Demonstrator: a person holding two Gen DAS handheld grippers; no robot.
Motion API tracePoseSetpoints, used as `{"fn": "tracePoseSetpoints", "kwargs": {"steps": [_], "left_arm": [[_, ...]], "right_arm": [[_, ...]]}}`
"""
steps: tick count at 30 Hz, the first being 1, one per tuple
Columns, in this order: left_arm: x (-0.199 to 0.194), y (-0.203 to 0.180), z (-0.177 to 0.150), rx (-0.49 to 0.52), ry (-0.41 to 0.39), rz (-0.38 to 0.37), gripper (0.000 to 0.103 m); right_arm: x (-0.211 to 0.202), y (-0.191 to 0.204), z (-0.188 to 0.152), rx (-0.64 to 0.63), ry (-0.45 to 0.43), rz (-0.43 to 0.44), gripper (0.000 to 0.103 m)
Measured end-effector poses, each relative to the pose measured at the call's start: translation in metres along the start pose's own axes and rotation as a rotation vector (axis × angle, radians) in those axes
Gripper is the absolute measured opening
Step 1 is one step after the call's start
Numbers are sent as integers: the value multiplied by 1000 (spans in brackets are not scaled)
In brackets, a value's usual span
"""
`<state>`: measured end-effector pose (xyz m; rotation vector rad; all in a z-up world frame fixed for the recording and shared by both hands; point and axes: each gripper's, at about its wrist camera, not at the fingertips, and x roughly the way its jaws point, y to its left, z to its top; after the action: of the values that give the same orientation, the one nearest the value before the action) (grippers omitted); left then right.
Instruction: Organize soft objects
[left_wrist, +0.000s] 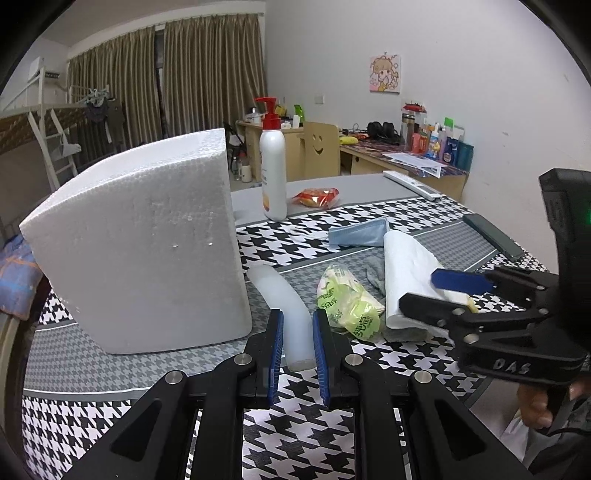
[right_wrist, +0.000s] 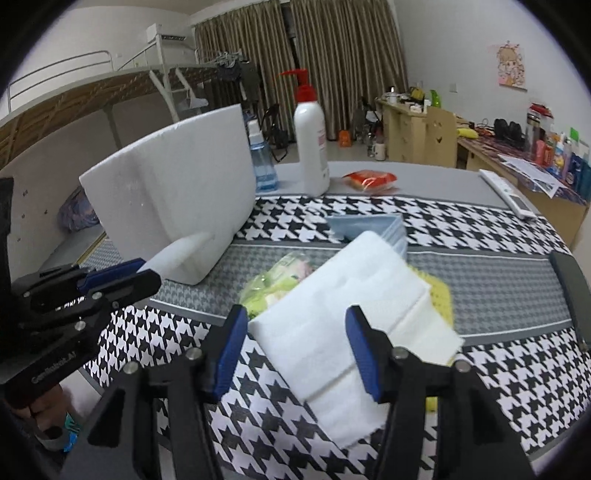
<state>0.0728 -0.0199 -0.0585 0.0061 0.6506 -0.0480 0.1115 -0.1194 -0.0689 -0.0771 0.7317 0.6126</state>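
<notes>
A houndstooth cloth covers the table in a dorm-style room, with a big foam block standing on it. Just right of the block lies a translucent white tube, its long axis running straight away from the left gripper, whose 2 narrow-set fingers flank its near end; contact is unclear. Further right of the block, the right gripper is spread wide around a folded white cloth; I cannot tell whether it grips. The left gripper is nearer the tube.

Even, soft indoor light; faint shadows. Strong fisheye curvature, dark corner vignetting. The white towel shows motion blur in the right view.
</notes>
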Motion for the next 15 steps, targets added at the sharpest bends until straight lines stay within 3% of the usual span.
{"fn": "tracePoseSetpoints", "kwargs": {"steps": [9, 11, 15], "left_arm": [[3, 1, -1, 2, 9, -7, 17], [3, 1, -1, 4, 9, -9, 17], [3, 0, -1, 8, 8, -8, 17]], "right_arm": [[14, -6, -4, 25, 62, -48, 58], [17, -7, -6, 30, 80, -47, 40], [20, -10, -8, 42, 102, -52, 25]]}}
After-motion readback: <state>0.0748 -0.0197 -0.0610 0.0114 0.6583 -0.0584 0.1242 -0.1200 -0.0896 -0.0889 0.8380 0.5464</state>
